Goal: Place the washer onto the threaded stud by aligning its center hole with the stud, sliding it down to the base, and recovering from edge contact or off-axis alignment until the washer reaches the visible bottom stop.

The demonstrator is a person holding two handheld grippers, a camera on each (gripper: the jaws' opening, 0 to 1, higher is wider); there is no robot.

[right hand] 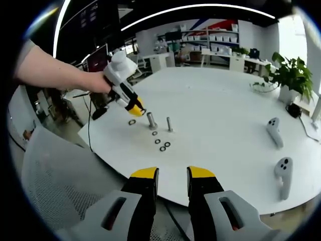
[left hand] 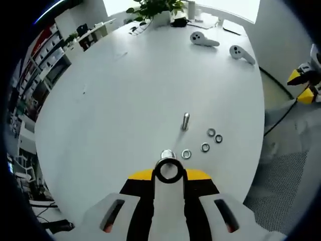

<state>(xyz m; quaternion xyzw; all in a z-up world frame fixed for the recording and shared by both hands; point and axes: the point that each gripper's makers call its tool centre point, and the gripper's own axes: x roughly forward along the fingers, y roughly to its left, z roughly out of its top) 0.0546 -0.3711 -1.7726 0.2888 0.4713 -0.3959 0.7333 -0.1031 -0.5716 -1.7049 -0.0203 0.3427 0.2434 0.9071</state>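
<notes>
A silver washer (left hand: 168,170) is sitting pinched flat between the left fingers (left hand: 142,175), just above a short upright threaded stud (left hand: 167,154). Four more washers (left hand: 186,153) are lying flat on the white table (left hand: 125,100) just beyond, beside a second standing stud (left hand: 185,121).

left gripper view: close above the white table (left hand: 125,100), facing 12 o'clock. right gripper view: off the table edge, farther back. shared: threaded stud (left hand: 185,121) (right hand: 169,124).

white table (left hand: 125,90), silver washers (left hand: 205,147), yellow-tipped fingers (right hand: 144,174)
</notes>
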